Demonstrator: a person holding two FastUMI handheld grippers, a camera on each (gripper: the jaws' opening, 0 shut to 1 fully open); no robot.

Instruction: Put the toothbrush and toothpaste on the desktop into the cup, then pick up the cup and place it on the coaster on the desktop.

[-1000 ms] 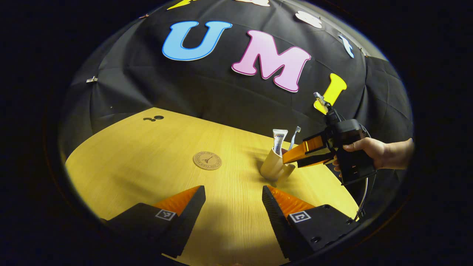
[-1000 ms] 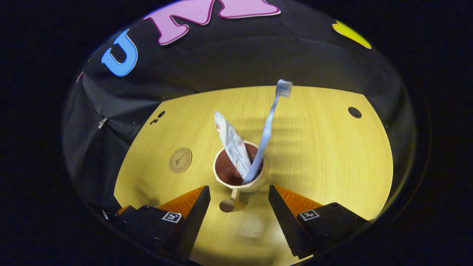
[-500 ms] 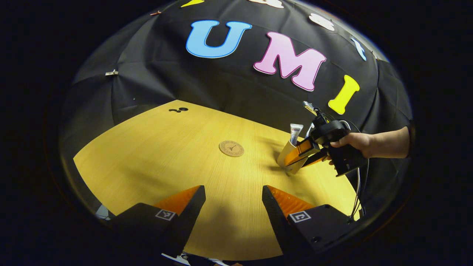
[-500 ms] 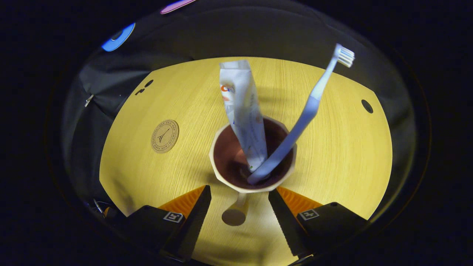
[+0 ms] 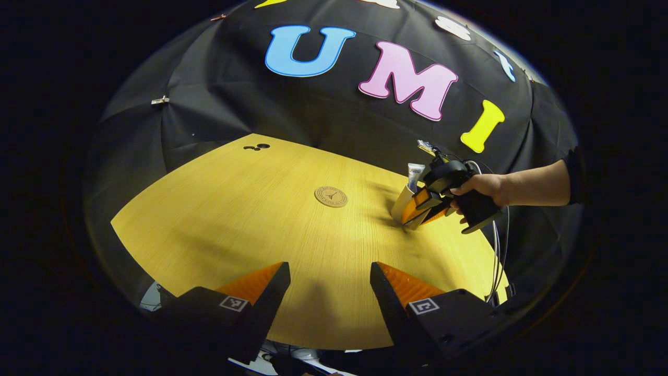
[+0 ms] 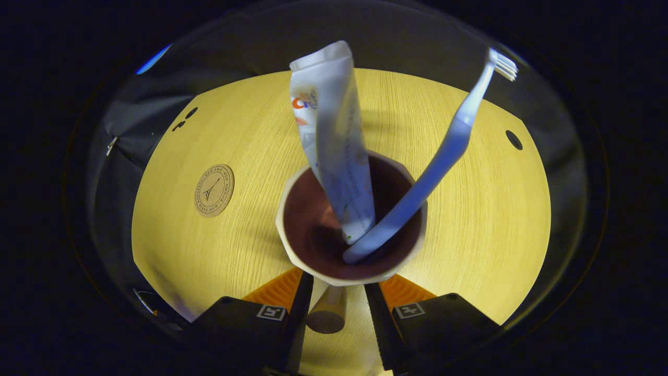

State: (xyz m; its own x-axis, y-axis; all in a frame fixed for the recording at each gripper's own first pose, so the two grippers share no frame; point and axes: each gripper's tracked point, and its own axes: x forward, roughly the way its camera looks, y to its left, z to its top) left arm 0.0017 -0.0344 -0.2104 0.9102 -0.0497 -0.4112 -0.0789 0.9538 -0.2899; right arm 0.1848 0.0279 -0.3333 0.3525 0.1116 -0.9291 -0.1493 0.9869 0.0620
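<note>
Cream cup (image 6: 292, 219) stands on the wooden worktop (image 6: 485, 209), holding toothpaste (image 6: 334, 151) and toothbrush (image 6: 443, 156). Right claw (image 6: 334, 308) closes around its handle (image 6: 326, 313); whether both fingers touch is unclear. Left claw (image 5: 330, 284) gapes apart. Coaster (image 6: 214, 190) lies nearby.

Left gripper (image 5: 330, 284): fingers spread wide apart, gripping nothing, at the near edge. Right gripper (image 6: 334, 308): fingers drawn in close on either side of the cup handle (image 6: 327, 313); at far right, a hand (image 5: 482, 187) grasps its body, forearm extended.
</note>
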